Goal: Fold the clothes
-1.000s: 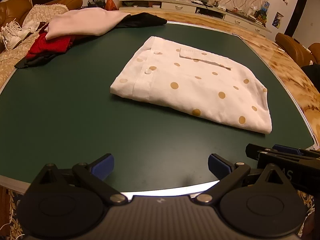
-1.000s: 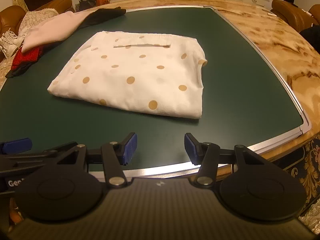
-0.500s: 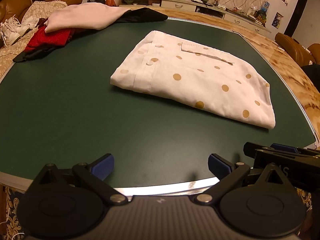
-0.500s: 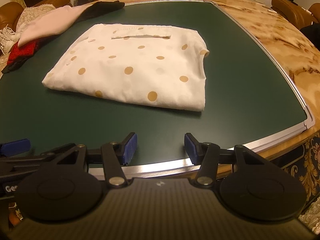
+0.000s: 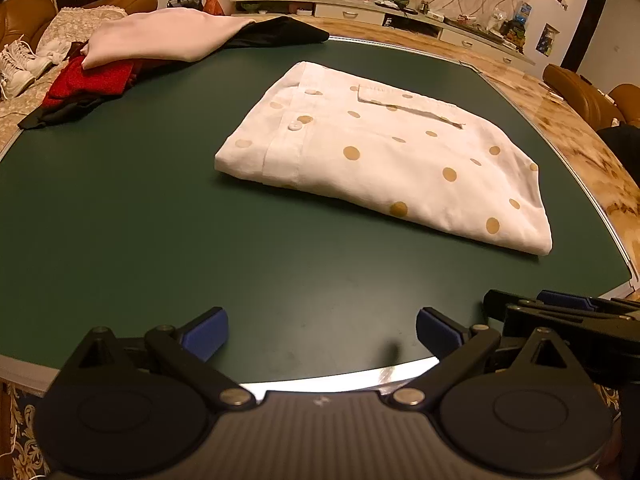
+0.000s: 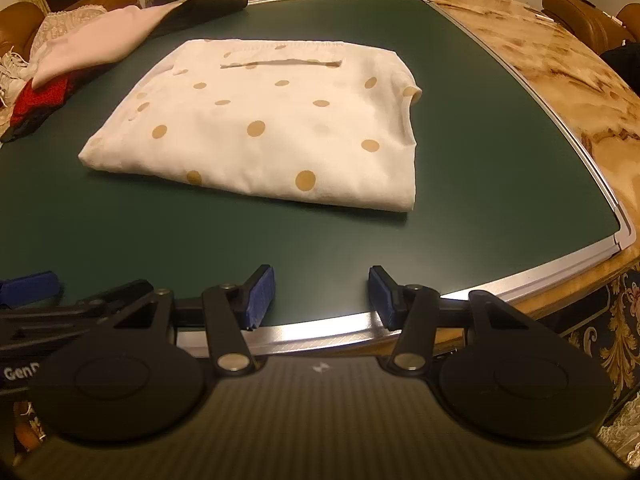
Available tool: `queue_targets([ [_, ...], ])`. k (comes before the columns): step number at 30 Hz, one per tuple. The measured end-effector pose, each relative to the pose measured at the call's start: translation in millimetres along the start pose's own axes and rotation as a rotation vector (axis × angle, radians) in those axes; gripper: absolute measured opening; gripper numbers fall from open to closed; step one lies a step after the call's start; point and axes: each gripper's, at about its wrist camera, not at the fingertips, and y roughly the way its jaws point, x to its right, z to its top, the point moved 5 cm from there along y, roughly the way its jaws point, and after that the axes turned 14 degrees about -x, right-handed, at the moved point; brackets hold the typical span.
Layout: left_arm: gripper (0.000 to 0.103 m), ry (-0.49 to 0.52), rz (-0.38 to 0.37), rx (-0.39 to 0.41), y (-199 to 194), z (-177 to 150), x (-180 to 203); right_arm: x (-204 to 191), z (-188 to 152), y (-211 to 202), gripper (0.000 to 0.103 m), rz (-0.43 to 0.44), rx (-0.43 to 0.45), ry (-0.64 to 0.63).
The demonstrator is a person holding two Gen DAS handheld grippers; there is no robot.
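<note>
Folded polka-dot shirt [image 5: 384, 152] lies flat mid-desk [image 5: 120, 208], well ahead of both your tongs; your left tongs [image 5: 322, 330] and right tongs [image 6: 322, 294] hover at the near desk edge, spread apart, gripping nothing

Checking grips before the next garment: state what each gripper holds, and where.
Nothing is held. The left gripper and right gripper are open, short of the folded white polka-dot shirt.

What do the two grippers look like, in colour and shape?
The left gripper and the right gripper look alike: black linkage arms with silver rivets, round black discs, blue pads on the fingertips, and a grey ribbed body.
</note>
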Motion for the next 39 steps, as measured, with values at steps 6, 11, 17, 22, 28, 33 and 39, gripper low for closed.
queue_targets([
  [6, 0.103, 0.011, 0.0, 0.002, 4.6, -0.9, -0.4, -1.1, -1.0, 0.7, 0.06, -0.016, 0.014, -0.008],
  [11, 0.103, 0.018, 0.003, 0.01, 5.5, -1.6, -0.4, -2.0, -1.9, 0.8, 0.06, -0.022, 0.026, -0.011],
  [17, 0.103, 0.011, 0.027, 0.014, 5.9, -2.8, -2.1, -2.5, -2.5, 1.1, 0.061, -0.023, 0.037, -0.01],
  [22, 0.103, 0.005, 0.063, 0.018, 6.6, -3.7, -4.8, -4.0, -2.1, 1.9, 0.068, -0.013, 0.039, -0.018],
  [28, 0.103, 0.025, 0.108, 0.015, 8.7, -4.8, -3.5, -4.7, -2.9, 1.8, 0.069, -0.018, 0.047, -0.023],
  [33, 0.103, 0.029, 0.128, 0.019, 9.9, -5.0, -3.3, 1.6, -3.6, 5.1, 0.091, -0.033, 0.052, 0.008],
  [39, 0.103, 0.014, 0.137, 0.03, 10.5, -4.0, -5.3, 8.8, -7.2, 9.1, 0.103, -0.039, 0.074, 0.018],
])
